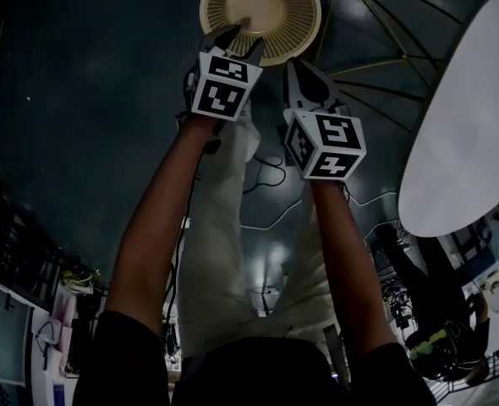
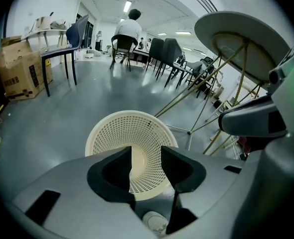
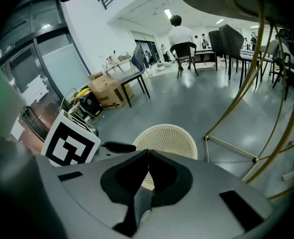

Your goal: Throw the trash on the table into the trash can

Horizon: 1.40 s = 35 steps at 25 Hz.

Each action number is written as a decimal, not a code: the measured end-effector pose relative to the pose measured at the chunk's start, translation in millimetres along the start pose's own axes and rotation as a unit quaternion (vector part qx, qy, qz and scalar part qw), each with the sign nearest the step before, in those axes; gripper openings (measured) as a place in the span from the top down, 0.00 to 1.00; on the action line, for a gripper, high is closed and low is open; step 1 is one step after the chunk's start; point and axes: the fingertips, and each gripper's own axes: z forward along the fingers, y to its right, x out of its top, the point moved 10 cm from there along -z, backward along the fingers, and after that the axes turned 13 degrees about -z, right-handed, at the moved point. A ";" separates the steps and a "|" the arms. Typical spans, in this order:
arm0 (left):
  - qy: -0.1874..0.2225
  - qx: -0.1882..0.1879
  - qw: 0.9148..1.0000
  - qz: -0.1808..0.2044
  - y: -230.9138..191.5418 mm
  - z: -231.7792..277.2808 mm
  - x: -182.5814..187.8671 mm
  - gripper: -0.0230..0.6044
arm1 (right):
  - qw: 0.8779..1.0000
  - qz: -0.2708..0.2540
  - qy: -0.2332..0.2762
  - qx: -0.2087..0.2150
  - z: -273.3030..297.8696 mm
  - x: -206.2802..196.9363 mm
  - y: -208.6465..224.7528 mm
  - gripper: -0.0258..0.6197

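The left tongs (image 2: 146, 158) are held wide open. Nothing is gripped by them. Only the trash can (image 2: 118, 128) is seen through the gap, right below. The right tongs (image 3: 148, 153) are pressed shut, tip to tip, and nothing is seen pinched between them. Both are pointed down and held side by side. The left tongs are over the can's near edge and the right tongs are just beside it.

The trash can is stood on the dark floor (image 1: 80, 100). It is a pale round basket full of little holes. It is judged to be light and a bit bendy, so it could be tipped or pushed away by a bump. It is best not touched at all. Things should be dropped in from above, over the middle.

No trash is made out inside the can, though part of its bottom is hidden by the jaws. The white table (image 1: 465, 108) is seen off to the right, near the can but not touching it. A small thing is seen at the table's far edge, but what it is cannot be told.

Any trash lying there is guessed to be light and soft, like crumpled paper or a wrapper. Such a thing can be squashed and can slip. It should be taken around its thickest part, not by a thin corner.
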 end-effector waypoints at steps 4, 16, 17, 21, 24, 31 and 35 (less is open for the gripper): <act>-0.006 0.000 1.000 0.003 -1.7 -5.8 1.4 0.67 | 1.000 -0.005 0.002 0.000 -1.4 4.3 -2.5 0.93; 0.011 0.002 1.000 0.020 27.8 -63.4 26.5 0.74 | 0.999 -0.022 0.023 0.005 -48.2 40.9 -17.9 0.93; 0.013 0.004 1.000 0.025 29.8 -70.6 27.7 0.76 | 0.999 -0.024 0.025 0.007 -52.4 44.5 -21.7 0.93; 0.036 0.014 0.998 0.041 38.9 -98.3 34.6 0.87 | 0.999 -0.024 0.031 0.005 -72.1 55.0 -28.9 0.93; 0.043 0.019 0.998 0.034 43.7 -118.5 38.0 0.91 | 0.999 -0.024 0.033 0.004 -89.4 61.6 -31.9 0.93; 0.063 0.017 0.997 0.028 71.6 -171.9 54.1 0.94 | 0.999 -0.038 0.035 0.014 -133.0 78.0 -42.2 0.93; 0.076 0.014 0.997 0.020 91.0 -202.1 63.2 0.94 | 0.998 -0.046 0.040 0.020 -155.7 93.3 -45.1 0.93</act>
